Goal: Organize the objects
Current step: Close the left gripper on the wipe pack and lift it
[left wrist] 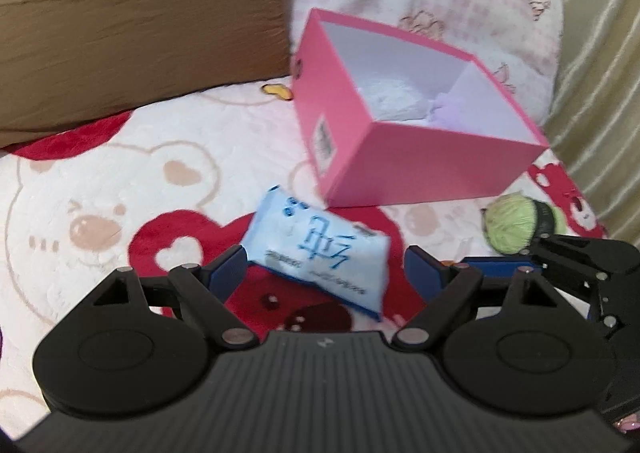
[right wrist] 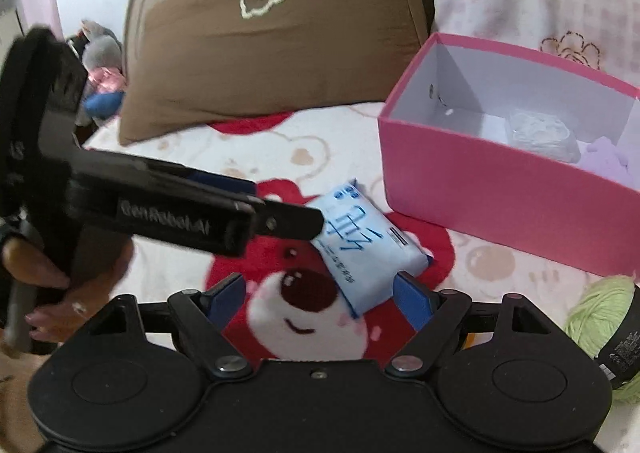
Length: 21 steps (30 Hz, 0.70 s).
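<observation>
The left gripper (left wrist: pixel 324 273) is hovering with its jaws spread wide, and nothing is pressed between the blue pads (left wrist: pixel 228 273). A pale blue packet (left wrist: pixel 320 257) is lying flat on the blanket (left wrist: pixel 80 189) just ahead of it, partly between the fingers but clamped by neither; whether the left pad is touching the packet's corner cannot be told. In this view the packet's long axis is running on a slant, from its upper-left end near the box (left wrist: pixel 400 165) down to its lower-right end close to the gripper's body.

The right gripper (right wrist: pixel 320 293) is likewise standing open and gripping nothing. In its view the packet (right wrist: pixel 360 249) is slanting from upper left to lower right, with its near corner reaching in beside the right pad (right wrist: pixel 412 301); whether they touch is unclear. The left gripper (right wrist: pixel 292 221) is crossing the picture from the left, its fingertip overlapping the packet's left edge, and a hand (right wrist: pixel 52 285) is holding its handle.

The pink box (right wrist: pixel 500 189) is sitting open on the blanket beyond the packet, well apart from both grippers, with pale items lying inside. A ball of green yarn (right wrist: pixel 600 317) is resting on the blanket to the right, near the box's front corner. A brown pillow (right wrist: pixel 260 53) is leaning behind.
</observation>
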Motion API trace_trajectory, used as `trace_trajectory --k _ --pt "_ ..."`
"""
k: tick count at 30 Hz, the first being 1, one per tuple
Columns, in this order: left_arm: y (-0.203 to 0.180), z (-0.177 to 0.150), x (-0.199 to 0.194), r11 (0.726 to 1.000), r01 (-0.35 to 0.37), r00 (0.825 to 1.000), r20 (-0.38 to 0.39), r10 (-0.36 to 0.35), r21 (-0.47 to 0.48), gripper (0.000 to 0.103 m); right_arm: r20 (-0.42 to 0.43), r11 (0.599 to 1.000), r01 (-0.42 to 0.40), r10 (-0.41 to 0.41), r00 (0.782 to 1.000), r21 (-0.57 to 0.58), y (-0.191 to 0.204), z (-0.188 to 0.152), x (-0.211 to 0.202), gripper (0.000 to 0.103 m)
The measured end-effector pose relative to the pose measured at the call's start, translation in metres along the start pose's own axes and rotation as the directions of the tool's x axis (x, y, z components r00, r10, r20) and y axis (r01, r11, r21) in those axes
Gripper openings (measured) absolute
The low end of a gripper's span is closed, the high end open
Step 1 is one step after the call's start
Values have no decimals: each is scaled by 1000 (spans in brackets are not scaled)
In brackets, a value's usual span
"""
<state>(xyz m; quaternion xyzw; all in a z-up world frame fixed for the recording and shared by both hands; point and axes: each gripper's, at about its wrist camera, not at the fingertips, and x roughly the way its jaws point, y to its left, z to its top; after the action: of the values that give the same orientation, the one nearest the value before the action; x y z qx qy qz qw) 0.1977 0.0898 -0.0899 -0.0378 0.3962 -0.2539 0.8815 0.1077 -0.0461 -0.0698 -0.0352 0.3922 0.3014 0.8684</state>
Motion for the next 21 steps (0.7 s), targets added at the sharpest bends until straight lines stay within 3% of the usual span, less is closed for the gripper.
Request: trace_trajectory --k 5,9,12,16,21 --pt "12 -10 17 1000 -15 1000 1 15 -24 83 0 997 63 -63 998 -38 3 -9 21 75" --pt "21 -17 31 999 -22 1000 19 23 -40 82 -13 993 96 -98 995 -75 6 -12 35 55" --pt "32 -18 39 995 -10 1000 11 11 -94 70 -18 984 142 -145 989 -105 8 -14 47 38" --pt "42 -20 48 991 -24 1000 6 25 -134 57 -21 979 163 -167 986 -122 7 -17 57 32" --pt "51 -19 55 981 -15 1000 23 19 -192 52 -41 976 159 -167 985 -151 8 -21 64 31"
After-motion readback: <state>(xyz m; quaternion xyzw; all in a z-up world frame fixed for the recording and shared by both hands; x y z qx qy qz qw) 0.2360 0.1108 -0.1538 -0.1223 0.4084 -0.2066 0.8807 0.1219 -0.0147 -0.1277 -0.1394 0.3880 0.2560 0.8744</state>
